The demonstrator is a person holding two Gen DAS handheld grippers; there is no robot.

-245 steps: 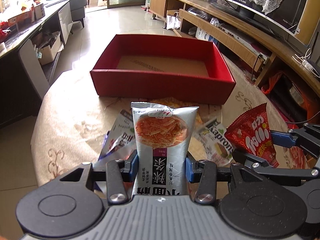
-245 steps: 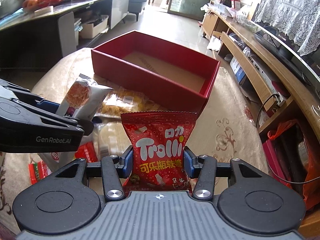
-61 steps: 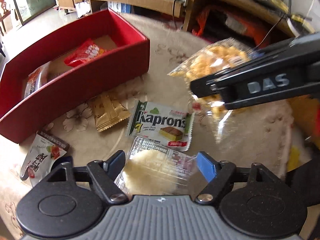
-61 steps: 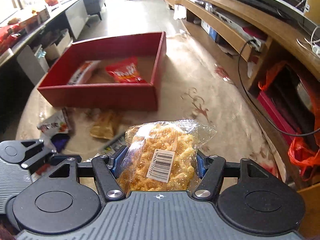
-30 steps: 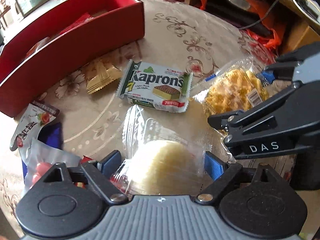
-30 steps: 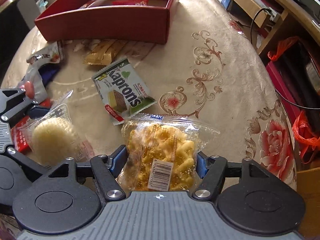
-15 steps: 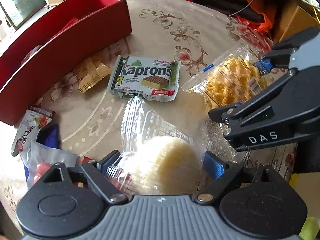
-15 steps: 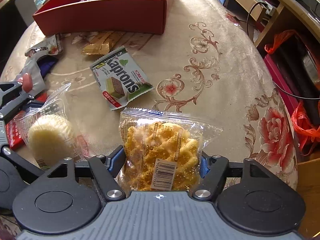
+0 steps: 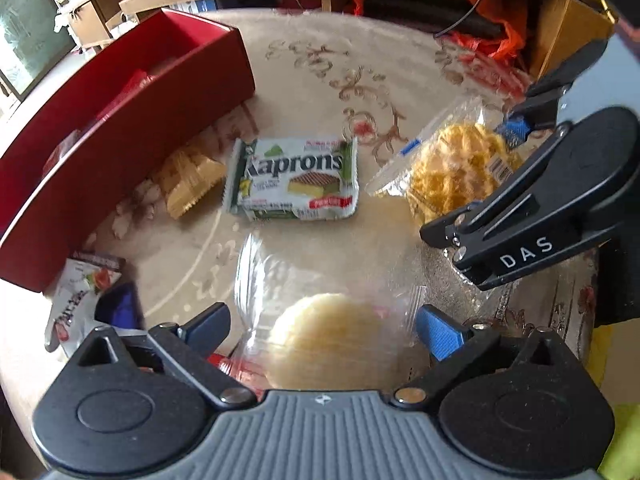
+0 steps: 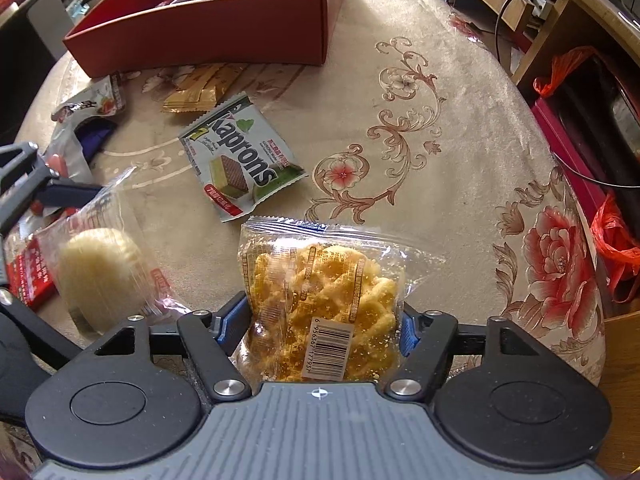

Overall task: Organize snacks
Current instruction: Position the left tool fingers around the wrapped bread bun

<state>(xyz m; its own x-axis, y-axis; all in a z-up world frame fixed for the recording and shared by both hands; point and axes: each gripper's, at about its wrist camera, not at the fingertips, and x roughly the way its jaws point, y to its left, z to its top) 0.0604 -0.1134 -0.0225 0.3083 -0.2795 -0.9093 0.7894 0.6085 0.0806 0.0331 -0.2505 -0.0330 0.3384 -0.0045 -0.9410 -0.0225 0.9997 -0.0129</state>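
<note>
Left view: your left gripper [image 9: 322,326] is opening, its pads clear of the pale cake packet [image 9: 324,332] lying between them on the table [image 9: 304,80].

Right view: your right gripper [image 10: 322,326] clamps the yellow crisps bag [image 10: 320,292]; the red box [image 10: 208,28] sits well beyond.

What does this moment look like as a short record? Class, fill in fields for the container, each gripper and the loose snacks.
container: red box at the far side of the table, some packets inside
left gripper: fingers opening around the clear packet with a pale round cake, not pressing it
right gripper: fingers closed on the clear bag of yellow snacks
loose on table: Kaprons wafer pack, gold packet
</note>
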